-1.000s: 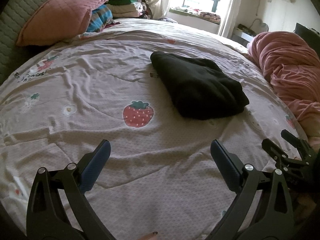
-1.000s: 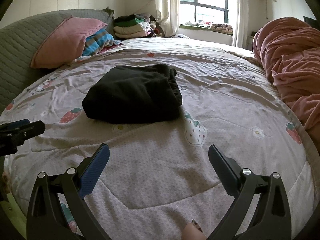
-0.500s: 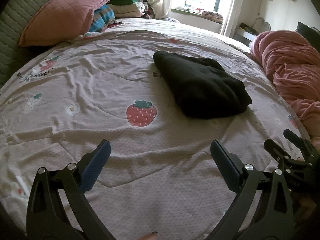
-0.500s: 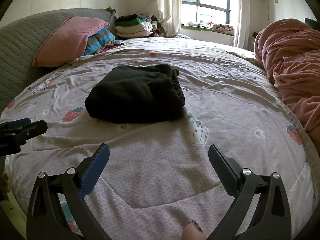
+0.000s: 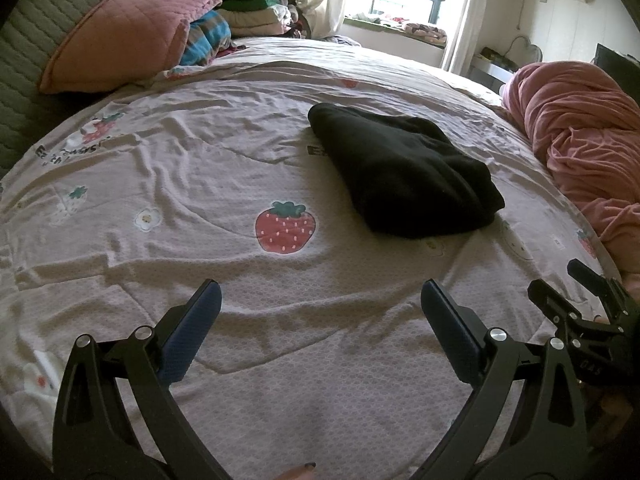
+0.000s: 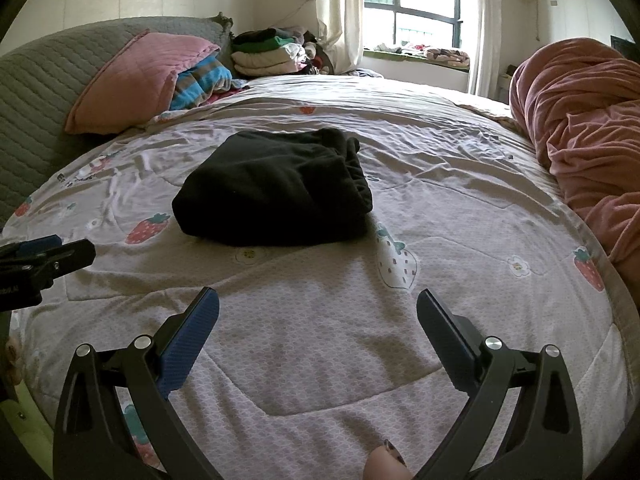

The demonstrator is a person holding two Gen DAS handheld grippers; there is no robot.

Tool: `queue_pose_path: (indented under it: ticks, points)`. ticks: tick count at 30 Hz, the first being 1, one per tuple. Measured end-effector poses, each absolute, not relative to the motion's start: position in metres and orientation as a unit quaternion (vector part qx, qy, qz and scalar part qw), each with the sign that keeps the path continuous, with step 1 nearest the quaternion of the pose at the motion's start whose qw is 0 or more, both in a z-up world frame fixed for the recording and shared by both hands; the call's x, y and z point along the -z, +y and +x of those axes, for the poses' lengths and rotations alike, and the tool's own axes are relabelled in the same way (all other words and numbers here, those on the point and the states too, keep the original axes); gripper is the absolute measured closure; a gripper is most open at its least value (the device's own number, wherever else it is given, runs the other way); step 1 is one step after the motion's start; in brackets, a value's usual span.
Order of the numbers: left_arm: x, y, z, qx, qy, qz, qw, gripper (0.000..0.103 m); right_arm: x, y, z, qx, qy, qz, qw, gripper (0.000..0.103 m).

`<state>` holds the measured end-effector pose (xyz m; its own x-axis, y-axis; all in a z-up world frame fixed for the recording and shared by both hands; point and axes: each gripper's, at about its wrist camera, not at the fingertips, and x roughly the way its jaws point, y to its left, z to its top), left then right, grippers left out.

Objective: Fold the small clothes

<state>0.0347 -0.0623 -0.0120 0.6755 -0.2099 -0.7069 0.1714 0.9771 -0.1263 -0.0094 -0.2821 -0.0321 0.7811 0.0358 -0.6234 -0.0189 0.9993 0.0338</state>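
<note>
Folded black garment [image 6: 276, 188] lying near middle of strawberry-print bedspread [image 6: 440, 208], touching neither tool; left gripper [image 5: 320, 300] hovering over bedspread, jaws standing wide apart, holding nothing; right gripper [image 6: 318, 306] hovering likewise, jaws spread, empty; pink pillow [image 6: 136, 80] leaning against grey headboard [image 6: 40, 80]; pink blanket [image 6: 592, 128] lying bunched along right edge
</note>
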Motion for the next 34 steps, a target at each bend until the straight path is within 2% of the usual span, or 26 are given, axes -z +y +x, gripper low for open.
queue_pose_path:
  ticks: [18, 26, 29, 34]
  points:
    - [0.012, -0.059, 0.033, 0.096, 0.392, -0.018, 0.915, 0.009, 0.029, -0.287, -0.014, 0.004, 0.332, 0.013, 0.943, 0.004]
    - [0.014, -0.044, 0.038, 0.082, 0.397, -0.032, 0.914, 0.009, 0.011, -0.316, -0.032, 0.08, 0.308, 0.042, 0.947, 0.004]
    - [0.014, -0.011, 0.057, 0.069, 0.413, -0.071, 0.905, 0.009, -0.011, -0.353, -0.058, 0.157, 0.27, 0.063, 0.948, 0.005]
    - [0.011, 0.112, 0.103, -0.044, 0.41, -0.1, 0.905, 0.009, -0.053, -0.476, -0.15, 0.393, 0.175, 0.106, 0.896, 0.005]
